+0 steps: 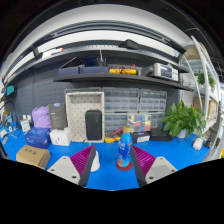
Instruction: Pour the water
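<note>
A blue plastic bottle point(124, 149) with a printed label stands upright on a small dark red coaster point(124, 165) on the blue tabletop point(110, 175). My gripper point(112, 163) is open, its two magenta pads point(84, 160) spread wide. The bottle stands between the fingers, nearer the right one, with a gap at either side. A small white cup-like object point(97, 164) sits just inside the left finger; I cannot make out what it is.
A cardboard box point(33, 156), a blue box point(38, 137) and a white box point(60, 137) lie to the left. A potted plant point(186, 120) stands at the right. Small items point(140, 125) and a white-framed dark panel point(86, 117) line the back, under a shelf point(125, 72).
</note>
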Tool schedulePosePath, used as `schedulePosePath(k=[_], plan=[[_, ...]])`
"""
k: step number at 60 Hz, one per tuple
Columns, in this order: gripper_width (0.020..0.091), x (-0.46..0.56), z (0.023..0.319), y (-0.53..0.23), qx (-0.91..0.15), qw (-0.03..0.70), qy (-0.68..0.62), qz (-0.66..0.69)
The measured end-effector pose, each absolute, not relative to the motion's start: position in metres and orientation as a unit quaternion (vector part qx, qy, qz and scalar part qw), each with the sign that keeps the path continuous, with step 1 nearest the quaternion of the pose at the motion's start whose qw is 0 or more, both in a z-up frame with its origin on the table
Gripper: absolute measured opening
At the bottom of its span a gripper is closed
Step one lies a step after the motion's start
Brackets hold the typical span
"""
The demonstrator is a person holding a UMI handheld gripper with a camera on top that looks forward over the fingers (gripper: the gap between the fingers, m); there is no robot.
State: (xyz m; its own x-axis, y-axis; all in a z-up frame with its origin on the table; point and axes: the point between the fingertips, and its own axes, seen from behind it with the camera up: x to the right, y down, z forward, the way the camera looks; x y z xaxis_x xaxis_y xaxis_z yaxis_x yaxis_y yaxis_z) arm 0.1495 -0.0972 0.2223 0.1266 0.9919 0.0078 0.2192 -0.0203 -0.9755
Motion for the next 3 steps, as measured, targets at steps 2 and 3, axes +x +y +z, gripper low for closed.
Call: schedulePosePath(k=[2,3], plan=[[0.0700,0.1510,0.2231,-0.0962,-0.585,0.473,-0.516,0.410],[0.0696,0.1515,0.2241,-0.0962,-0.586,0.473,-0.516,0.408]])
